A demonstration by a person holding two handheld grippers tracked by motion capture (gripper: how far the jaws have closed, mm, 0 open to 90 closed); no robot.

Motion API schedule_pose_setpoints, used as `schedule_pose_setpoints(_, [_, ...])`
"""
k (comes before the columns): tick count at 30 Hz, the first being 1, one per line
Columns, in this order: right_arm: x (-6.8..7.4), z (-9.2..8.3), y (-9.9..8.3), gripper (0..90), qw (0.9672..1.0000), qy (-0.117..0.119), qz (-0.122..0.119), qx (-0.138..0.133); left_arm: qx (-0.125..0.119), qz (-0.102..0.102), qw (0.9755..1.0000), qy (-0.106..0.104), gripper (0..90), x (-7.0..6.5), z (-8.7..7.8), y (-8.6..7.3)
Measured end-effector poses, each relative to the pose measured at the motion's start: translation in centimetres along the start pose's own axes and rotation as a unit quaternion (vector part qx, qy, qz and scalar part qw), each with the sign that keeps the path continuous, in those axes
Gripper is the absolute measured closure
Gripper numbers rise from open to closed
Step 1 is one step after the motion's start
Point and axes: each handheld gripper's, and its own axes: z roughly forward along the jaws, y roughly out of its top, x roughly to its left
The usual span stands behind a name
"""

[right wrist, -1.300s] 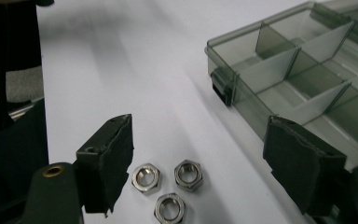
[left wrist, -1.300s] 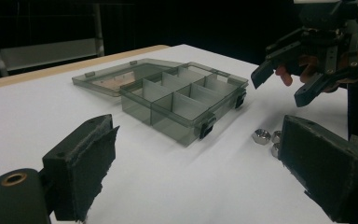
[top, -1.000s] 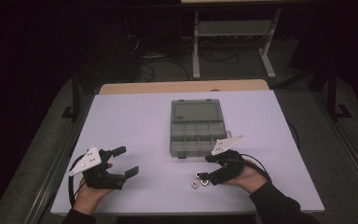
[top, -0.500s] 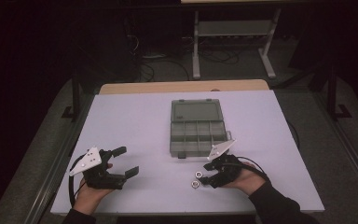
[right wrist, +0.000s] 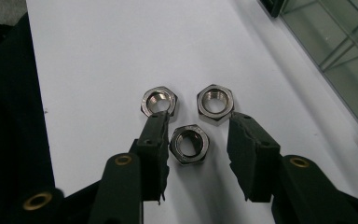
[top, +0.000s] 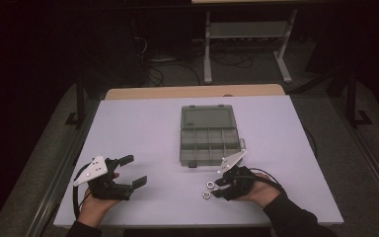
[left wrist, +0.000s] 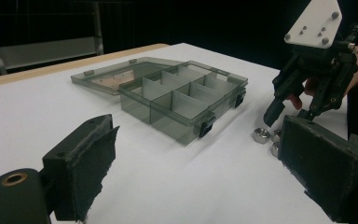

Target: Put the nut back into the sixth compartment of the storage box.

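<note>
Right tongs (right wrist: 198, 140) straddle the nearest hex nut (right wrist: 189, 143), jaws just closing, one pad beside it, other still apart. Two more nuts (right wrist: 215, 103) lie just beyond. Left tongs (top: 128, 173) gape, released. Farther off: open compartment box (top: 210, 134) on worktop (top: 143, 123).

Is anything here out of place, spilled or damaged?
Nothing stands out. Three nuts lie flat on the table beside the open box. The right gripper has just been closing around one nut, its pads not yet pressing.

One camera looks down from above the table (top: 143, 123); two ride low, sharing the nuts (right wrist: 189, 143).
</note>
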Motion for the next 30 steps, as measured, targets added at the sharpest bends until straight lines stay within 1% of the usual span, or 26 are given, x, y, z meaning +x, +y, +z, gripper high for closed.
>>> schedule_pose_setpoints(2, [0.14, 0.02, 0.03, 60.5, 0.9999, -0.001, -0.012, 0.000, 0.000, 0.000, 1.0000, 0.000, 10.4, 0.00, 0.00, 0.00])
schedule_pose_setpoints(5, [0.25, 0.08, 0.04, 61.2, 0.9999, -0.001, -0.015, 0.001, 0.001, 0.001, 1.0000, 0.000, 10.4, 0.02, 0.01, 0.00])
schedule_pose_setpoints(6, [0.34, 0.09, 0.05, 61.3, 0.9999, 0.001, -0.012, 0.004, 0.000, 0.000, 1.0000, 0.000, 10.4, 0.01, 0.02, 0.00])
schedule_pose_setpoints(8, [0.30, 0.22, 0.03, 62.8, 0.9997, -0.002, -0.023, 0.005, 0.001, 0.002, 1.0000, 0.000, 10.4, 0.02, 0.02, 0.00])
schedule_pose_setpoints(14, [0.55, 0.41, 0.05, 65.2, 0.9995, -0.004, -0.032, 0.008, 0.000, 0.000, 1.0000, 0.000, 10.4, 0.03, 0.03, 0.00])
schedule_pose_setpoints(15, [0.51, 0.56, 0.01, 65.2, 0.9991, -0.003, -0.042, 0.009, 0.000, 0.001, 1.0000, 0.000, 10.4, 0.04, 0.03, 0.00])
schedule_pose_setpoints(16, [0.63, 0.61, 0.03, 65.5, 0.9992, -0.004, -0.038, 0.012, 0.000, 0.002, 1.0000, -0.001, 10.4, 0.05, 0.03, 0.01])
schedule_pose_setpoints(21, [0.78, 0.73, 0.03, 66.5, 0.9988, -0.005, -0.045, 0.015, 0.000, 0.000, 1.0000, -0.001, 10.4, 0.05, 0.03, -0.01])
schedule_pose_setpoints(24, [0.84, 0.78, -0.03, 69.2, 0.9987, -0.005, -0.047, 0.018, 0.000, -0.001, 1.0000, -0.001, 10.4, 0.02, 0.06, -0.01])
schedule_pose_setpoints(27, [0.84, 0.78, -0.03, 69.4, 0.9987, -0.006, -0.047, 0.018, 0.000, 0.001, 1.0000, -0.001, 10.4, 0.04, 0.02, 0.01])
schedule_pose_setpoints(30, [0.83, 0.74, -0.04, 69.7, 0.9988, -0.005, -0.046, 0.018, -0.001, -0.002, 1.0000, 0.000, 10.4, -0.01, 0.00, 0.01])
